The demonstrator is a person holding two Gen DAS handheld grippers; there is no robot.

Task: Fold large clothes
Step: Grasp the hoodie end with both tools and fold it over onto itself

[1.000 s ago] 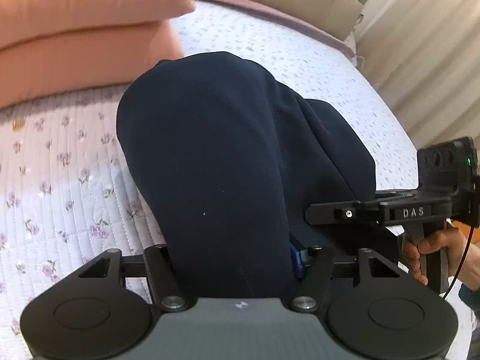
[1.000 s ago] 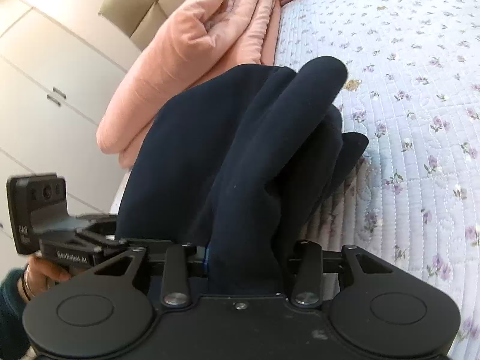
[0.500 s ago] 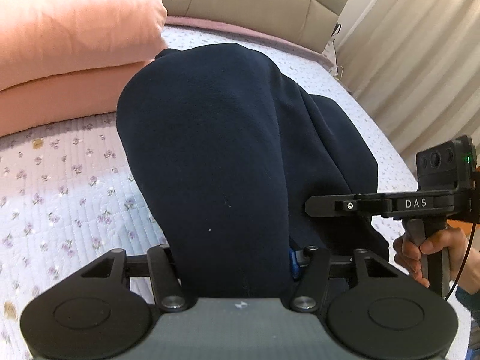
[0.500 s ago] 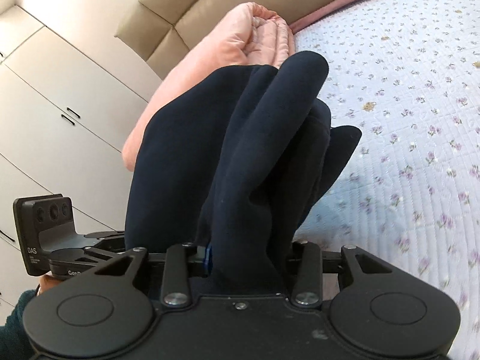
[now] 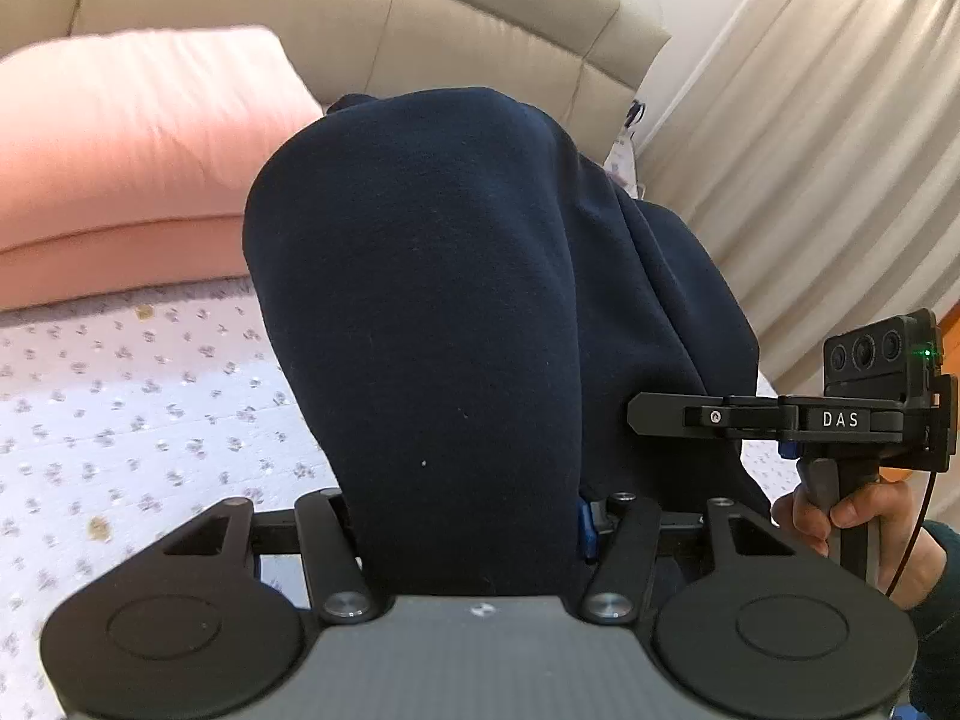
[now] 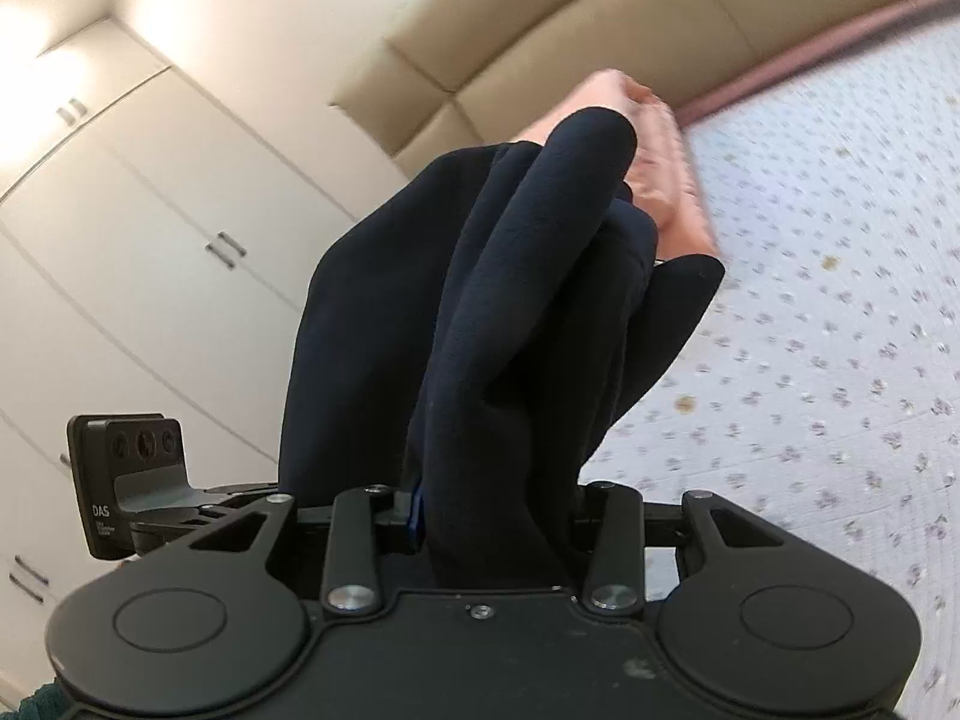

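A dark navy garment (image 5: 456, 312) hangs bunched between both grippers, lifted above the bed. My left gripper (image 5: 474, 534) is shut on one bunched end of it; its fingertips are hidden by the cloth. My right gripper (image 6: 492, 522) is shut on the other end of the garment (image 6: 510, 324), which drapes in thick folds over its fingers. The right gripper also shows in the left wrist view (image 5: 780, 420), held by a hand at the right. The left gripper shows at the lower left of the right wrist view (image 6: 138, 474).
The bed has a white quilt with small purple flowers (image 5: 120, 390) (image 6: 840, 300). A folded pink duvet (image 5: 132, 150) (image 6: 666, 180) lies by the beige padded headboard (image 5: 420, 18). Curtains (image 5: 810, 150) hang to the right; white wardrobe doors (image 6: 150, 240) stand to the left.
Both grippers have risen and tilted upward with the garment. The views now show more headboard, wardrobe and curtain and less quilt. Both grips are unchanged.
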